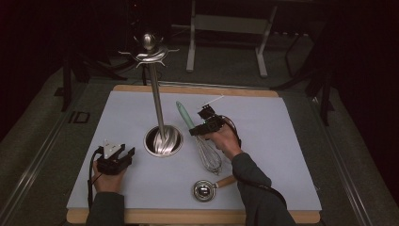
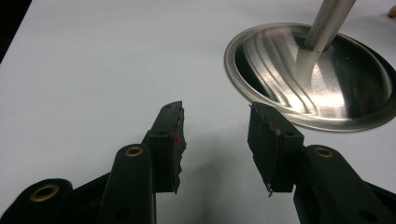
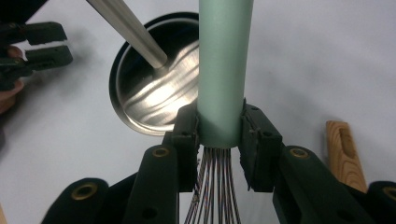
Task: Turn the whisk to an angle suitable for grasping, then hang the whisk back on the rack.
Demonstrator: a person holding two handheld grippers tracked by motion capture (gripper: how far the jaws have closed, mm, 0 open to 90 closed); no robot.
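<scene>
Right tongs clamp the mint-green handled wire whisk just right of the steel stand's round base; left tongs gape empty, left of the base.

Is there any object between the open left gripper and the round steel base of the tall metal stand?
Nothing visible stands between them. The left gripper has its jaws open over bare white table surface, and the round steel base of the tall metal stand lies just ahead to its right, with only table between.
</scene>
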